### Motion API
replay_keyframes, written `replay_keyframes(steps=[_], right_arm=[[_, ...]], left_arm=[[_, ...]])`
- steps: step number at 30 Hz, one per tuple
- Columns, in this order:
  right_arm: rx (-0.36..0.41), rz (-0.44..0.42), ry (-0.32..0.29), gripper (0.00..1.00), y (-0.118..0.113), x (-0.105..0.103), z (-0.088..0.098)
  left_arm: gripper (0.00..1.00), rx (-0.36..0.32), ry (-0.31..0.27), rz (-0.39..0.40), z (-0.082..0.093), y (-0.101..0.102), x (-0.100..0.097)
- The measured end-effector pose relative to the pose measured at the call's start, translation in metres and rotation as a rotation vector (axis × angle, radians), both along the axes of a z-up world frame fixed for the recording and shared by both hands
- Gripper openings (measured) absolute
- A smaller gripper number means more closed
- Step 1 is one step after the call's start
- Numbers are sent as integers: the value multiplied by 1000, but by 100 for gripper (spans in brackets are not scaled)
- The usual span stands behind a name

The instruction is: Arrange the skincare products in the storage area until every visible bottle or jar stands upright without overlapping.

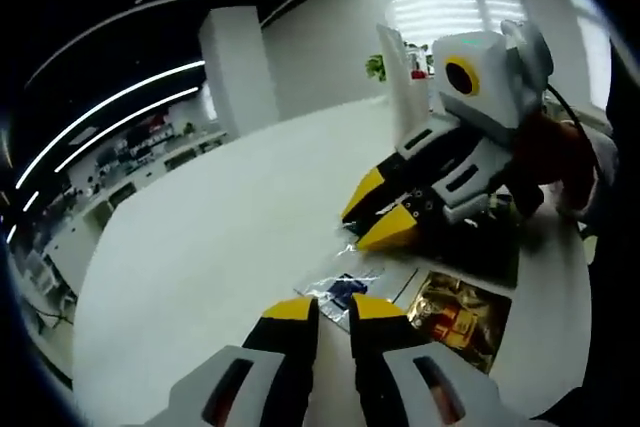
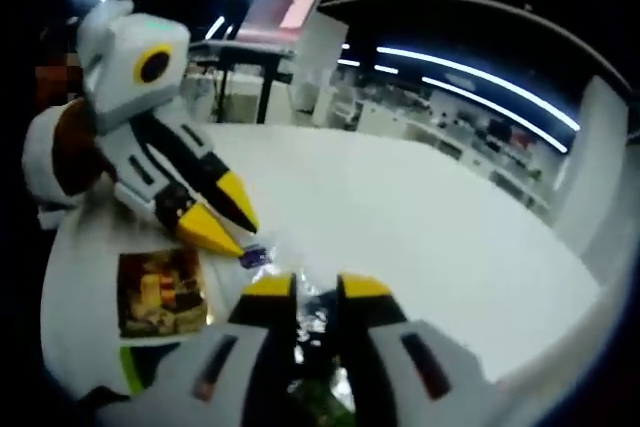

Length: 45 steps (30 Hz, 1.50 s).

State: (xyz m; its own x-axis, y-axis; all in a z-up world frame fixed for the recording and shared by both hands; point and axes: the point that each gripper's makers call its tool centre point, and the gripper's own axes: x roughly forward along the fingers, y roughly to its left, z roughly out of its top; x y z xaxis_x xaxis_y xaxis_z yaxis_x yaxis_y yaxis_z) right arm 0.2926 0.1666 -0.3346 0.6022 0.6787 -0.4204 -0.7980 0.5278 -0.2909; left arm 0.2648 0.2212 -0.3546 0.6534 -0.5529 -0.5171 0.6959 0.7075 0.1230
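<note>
A clear crinkled wrapper with a blue item inside [image 1: 345, 290] lies on the white table just ahead of my left gripper [image 1: 335, 309], whose yellow-tipped jaws stand nearly together with nothing between them. A gold-brown packet [image 1: 455, 312] lies to its right. My right gripper [image 1: 380, 212] comes in from the right, tips close together, hovering above the wrapper. In the right gripper view, my right gripper [image 2: 315, 289] has a narrow gap through which clear wrap shows. The left gripper [image 2: 225, 215] points in from the left at the blue wrapper [image 2: 255, 257], beside the packet [image 2: 160, 292].
The round white table [image 1: 220, 237] stretches wide and bare to the left and far side. A dark flat thing [image 1: 480, 252] lies under the right gripper. A person's sleeve [image 1: 555, 152] is behind that gripper. Desks and shelves stand far off.
</note>
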Motion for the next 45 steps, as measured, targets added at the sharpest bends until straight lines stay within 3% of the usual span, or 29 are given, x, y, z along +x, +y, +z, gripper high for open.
replay_keyframes(steps=[4, 9, 13, 16, 23, 30, 32, 38, 45], right_arm=[[-3, -13, -32, 14, -1, 2, 7], [31, -22, -44, 14, -3, -3, 22], [75, -26, -29, 16, -8, -9, 32], [106, -29, -10, 20, -13, -15, 37], [184, -15, 32, 32, -30, -36, 48], [256, -10, 58, 48, -49, -57, 54], [274, -18, 58, 53, -56, -75, 54], [298, -61, 42, 65, -85, -92, 57], [298, -113, 29, 81, -125, -106, 56]], left_arm=[[12, -31, -14, 15, 7, 3, -1], [13, -175, 25, 12, 17, -5, -5], [21, -289, 51, 24, 25, -8, -9], [25, -296, 39, 30, 28, -6, -12], [47, -306, 0, 12, 38, -10, -27], [53, -386, 0, 29, 48, -10, -47], [58, -401, -7, 34, 51, -9, -53], [77, -414, 12, 62, 49, -10, -68], [91, -407, 25, 120, 47, -9, -81]])
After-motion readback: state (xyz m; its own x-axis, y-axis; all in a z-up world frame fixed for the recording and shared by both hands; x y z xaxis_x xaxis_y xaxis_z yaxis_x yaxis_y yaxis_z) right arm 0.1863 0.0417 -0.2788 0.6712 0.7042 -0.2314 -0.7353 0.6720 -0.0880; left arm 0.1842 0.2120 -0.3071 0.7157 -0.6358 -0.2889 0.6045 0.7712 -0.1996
